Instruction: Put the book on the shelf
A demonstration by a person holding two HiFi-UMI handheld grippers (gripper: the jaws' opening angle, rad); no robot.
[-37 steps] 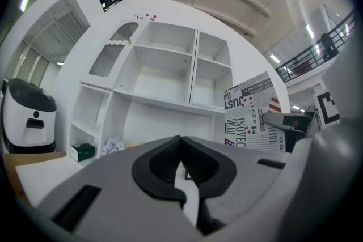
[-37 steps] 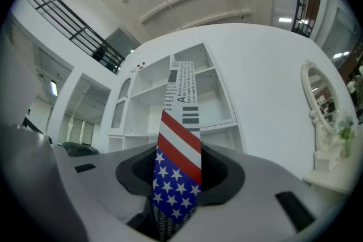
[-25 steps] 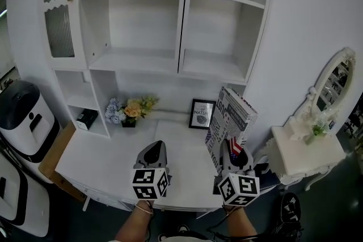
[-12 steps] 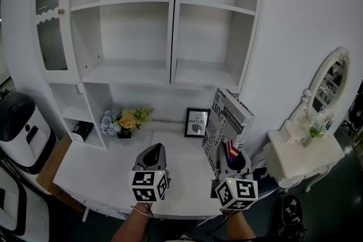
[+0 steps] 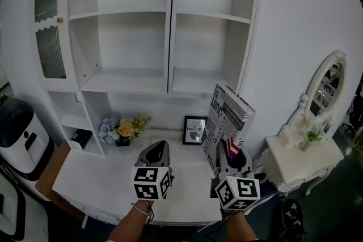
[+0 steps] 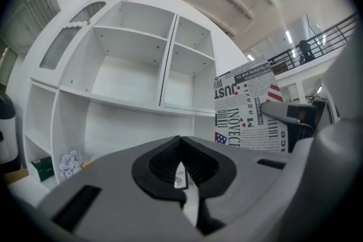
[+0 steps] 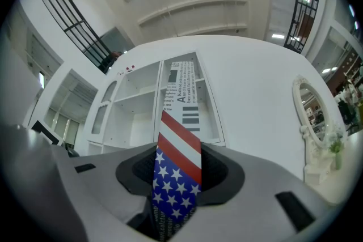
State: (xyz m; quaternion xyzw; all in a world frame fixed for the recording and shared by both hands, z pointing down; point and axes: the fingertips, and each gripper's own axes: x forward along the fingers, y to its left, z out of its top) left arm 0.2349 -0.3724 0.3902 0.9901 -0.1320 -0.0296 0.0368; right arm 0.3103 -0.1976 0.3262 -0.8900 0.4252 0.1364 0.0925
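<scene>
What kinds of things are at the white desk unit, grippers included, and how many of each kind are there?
Book: 1, clamped in the right gripper
Framed picture: 1
Bunch of flowers: 1
Small dark box: 1
Grippers: 2, the left gripper shut and empty, and the right gripper
Total: 6

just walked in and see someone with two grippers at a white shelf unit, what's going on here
A person holds a gripper in each hand. The right gripper is clamped on a newsprint-patterned book with a flag on its spine, holding it upright over the right end of the white desk, near a framed picture. The left gripper is shut and empty beside it. The shelf above is bare; the book is not on it yet.
</scene>
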